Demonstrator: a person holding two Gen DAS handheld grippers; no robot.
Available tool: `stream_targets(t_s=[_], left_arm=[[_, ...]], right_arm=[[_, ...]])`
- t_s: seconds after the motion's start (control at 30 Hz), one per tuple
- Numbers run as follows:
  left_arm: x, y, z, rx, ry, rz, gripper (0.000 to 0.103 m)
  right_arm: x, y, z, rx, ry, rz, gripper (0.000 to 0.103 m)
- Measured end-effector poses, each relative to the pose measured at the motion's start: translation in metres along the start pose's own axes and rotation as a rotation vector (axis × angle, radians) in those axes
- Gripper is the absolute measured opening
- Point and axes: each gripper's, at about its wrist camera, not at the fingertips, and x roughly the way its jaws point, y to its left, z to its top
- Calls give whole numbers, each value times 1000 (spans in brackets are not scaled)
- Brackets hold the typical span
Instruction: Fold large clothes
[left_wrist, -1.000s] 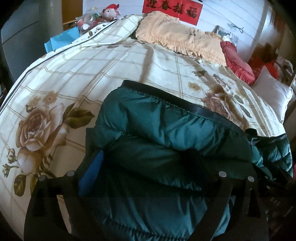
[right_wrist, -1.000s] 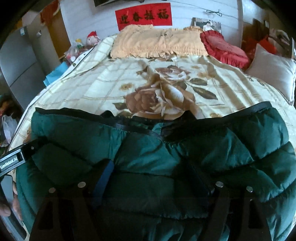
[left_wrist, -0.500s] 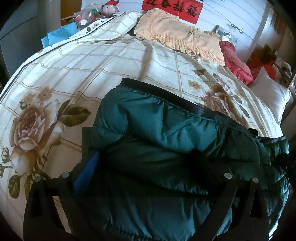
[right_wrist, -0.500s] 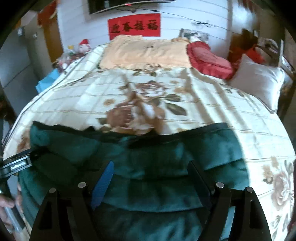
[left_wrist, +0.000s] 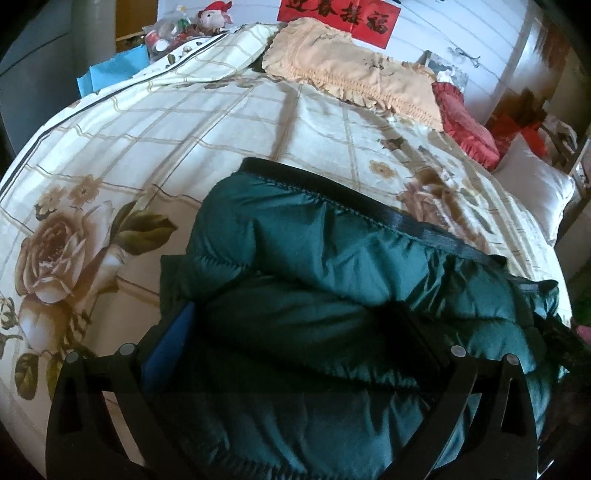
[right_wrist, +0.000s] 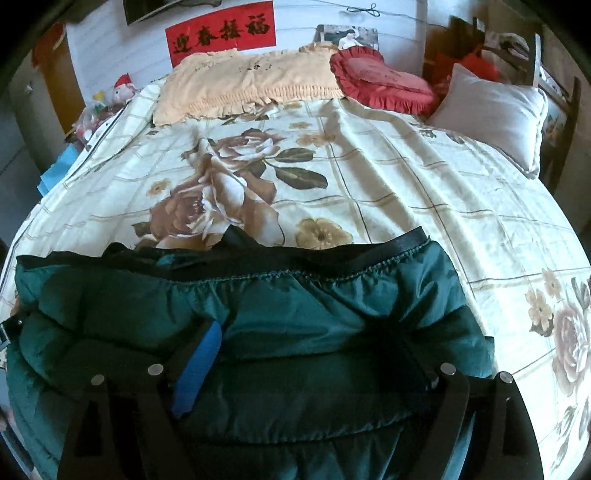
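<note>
Left wrist view: green puffer jacket (left_wrist: 332, 295) fills lower centre of frame on floral bedspread (left_wrist: 184, 129); left gripper (left_wrist: 291, 332) fingers spread wide, jacket bulk between them | Right wrist view: jacket (right_wrist: 295, 302) across lower frame, black hem uppermost; right gripper (right_wrist: 306, 354) fingers wide apart around padded fabric; red cushion (right_wrist: 380, 79) upper right.

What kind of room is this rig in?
Most likely a home bedroom. A bed with a rose-print quilt, pillows along the headboard wall, and a red banner above. A green jacket lies on the quilt between both grippers' fingers.
</note>
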Motion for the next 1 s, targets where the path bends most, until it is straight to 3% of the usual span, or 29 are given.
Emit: stream_targets(t_s=[0.13, 0.23, 0.47, 0.77, 1.0], left_arm=[[-29, 10, 5, -44, -58, -65, 102], [-35, 12, 15, -60, -82, -49, 102], [11, 23, 21, -128, 55, 12, 102], [20, 24, 17, -131, 80, 7, 103], [-34, 32, 0, -91, -22, -67, 102]], right_arm=[[-34, -5, -8, 3, -65, 36, 86], [-52, -16, -13, 28, -99, 26, 86], [-32, -26, -14, 18, -39, -15, 86], [-15, -23, -20, 11, -8, -53, 94], [-72, -13, -38, -7, -90, 1, 94]])
